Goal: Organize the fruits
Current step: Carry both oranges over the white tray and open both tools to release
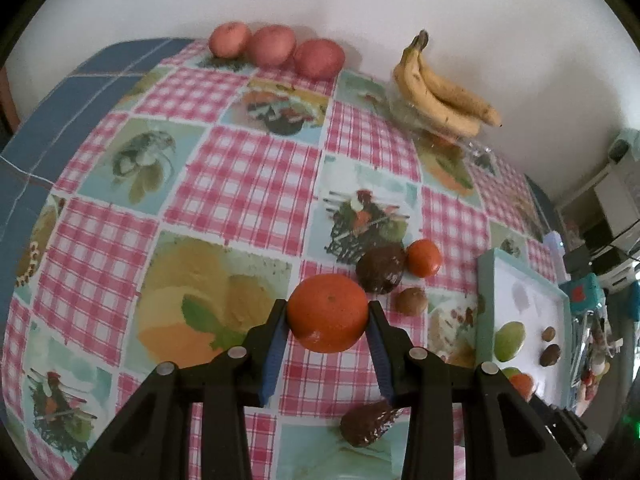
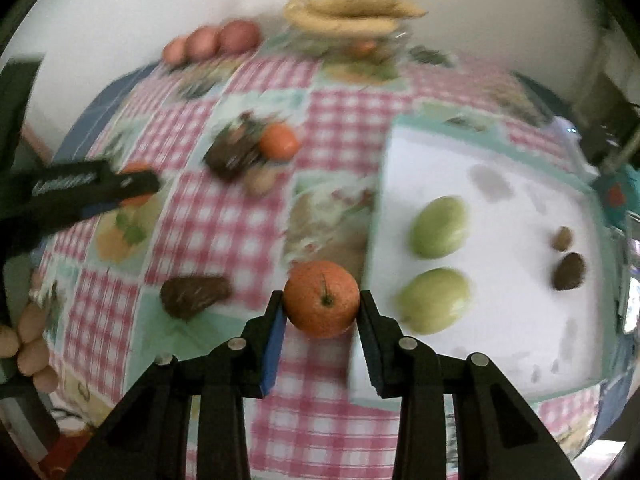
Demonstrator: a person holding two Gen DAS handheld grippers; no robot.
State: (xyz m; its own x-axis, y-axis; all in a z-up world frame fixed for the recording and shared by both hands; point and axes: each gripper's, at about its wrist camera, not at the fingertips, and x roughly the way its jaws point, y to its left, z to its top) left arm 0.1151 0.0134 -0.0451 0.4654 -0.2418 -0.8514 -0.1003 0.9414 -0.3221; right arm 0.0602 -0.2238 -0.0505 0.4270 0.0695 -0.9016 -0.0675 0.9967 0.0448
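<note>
We clamp one orange (image 1: 327,312) in the left hand-held gripper (image 1: 328,314), another orange (image 2: 322,299) in the right hand-held gripper (image 2: 322,304), above the bench (image 1: 248,184). Light, firm, faintly slippery; squeezing across the widest part seems safest.

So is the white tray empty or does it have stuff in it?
Not empty. The tray holds two green fruits and two small brown ones, with bare room left between them.
</note>
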